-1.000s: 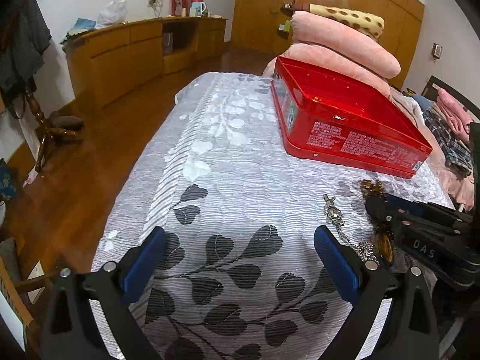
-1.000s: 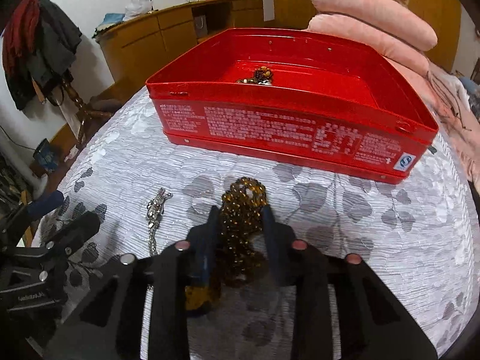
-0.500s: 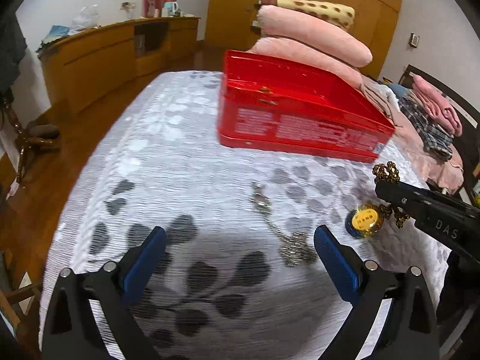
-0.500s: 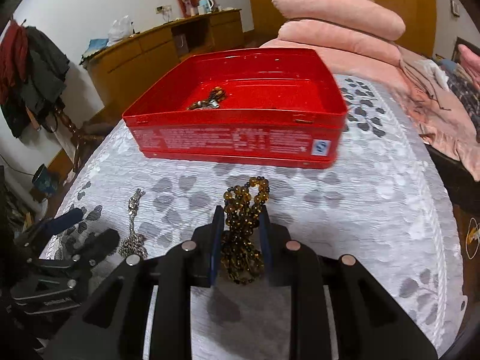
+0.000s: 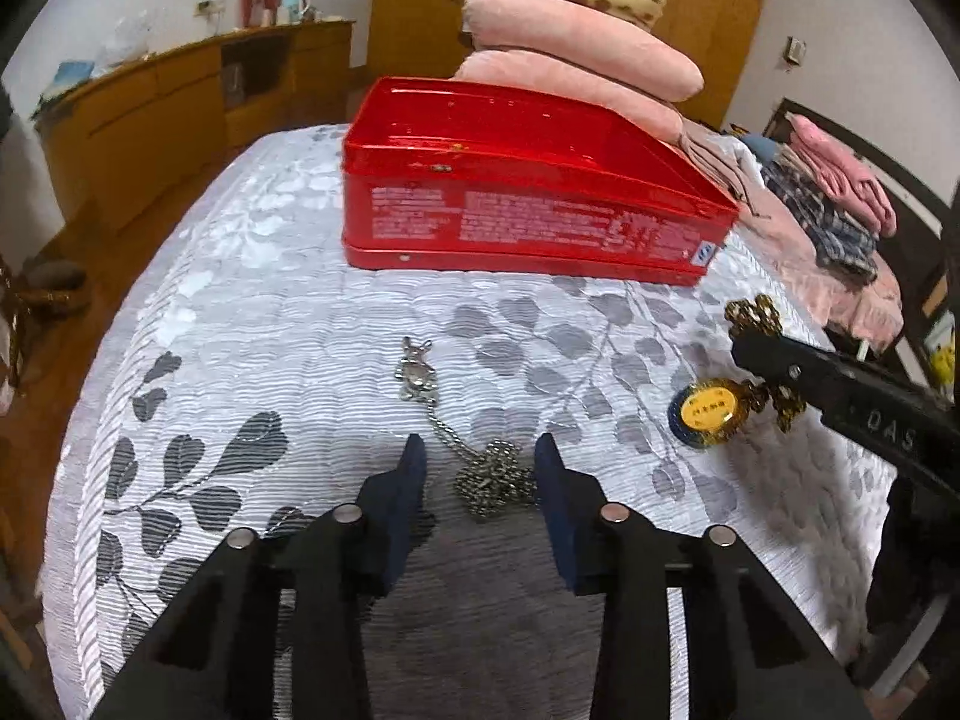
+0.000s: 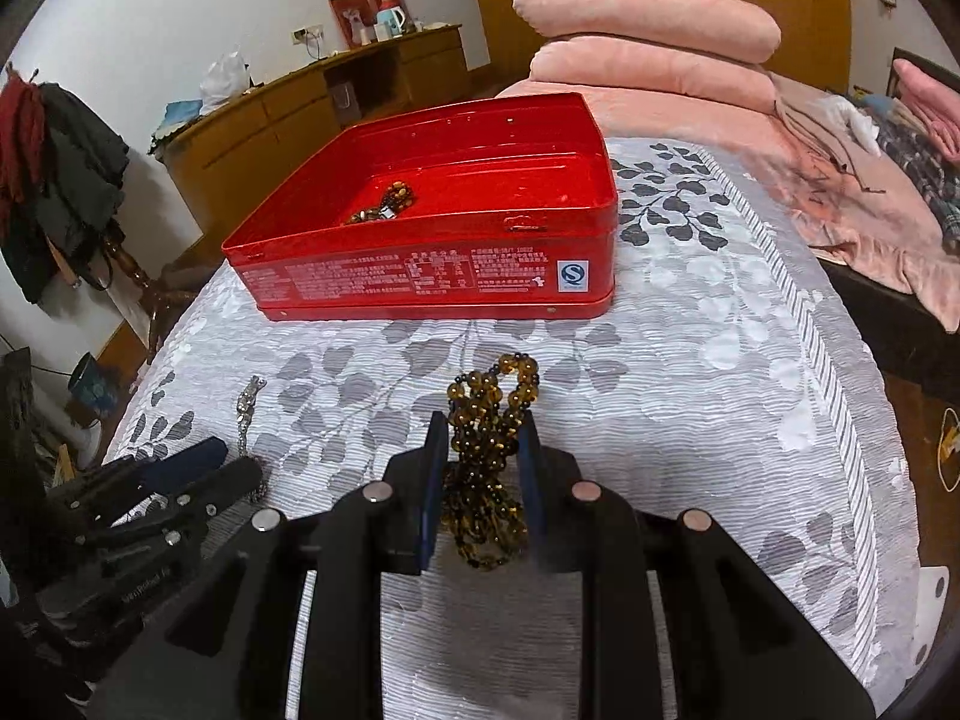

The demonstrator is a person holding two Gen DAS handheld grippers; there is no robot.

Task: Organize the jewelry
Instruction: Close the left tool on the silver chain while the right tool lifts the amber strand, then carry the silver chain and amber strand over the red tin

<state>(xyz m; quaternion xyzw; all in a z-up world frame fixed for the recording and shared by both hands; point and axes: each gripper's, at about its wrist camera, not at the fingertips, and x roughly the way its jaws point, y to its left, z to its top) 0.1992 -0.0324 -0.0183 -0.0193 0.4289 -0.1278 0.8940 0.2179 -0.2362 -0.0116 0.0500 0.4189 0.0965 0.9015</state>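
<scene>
Two views. Left wrist: left gripper [image 5: 477,471] closing, jaws flanking silver chain [image 5: 492,480] at lower centre, pads not yet pressing; likely next pickup. Tin [image 5: 528,192] upper centre. Right wrist: right gripper [image 6: 483,468] clamped on amber beads [image 6: 489,450], lifted at centre, probably bound for tin [image 6: 576,276] above, one bead string already inside.

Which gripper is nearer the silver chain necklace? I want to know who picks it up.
Left. The left gripper straddles the silver chain necklace's bunched end, its fingers closing around it. The right gripper is off to the side, holding the amber bead necklace.
</scene>
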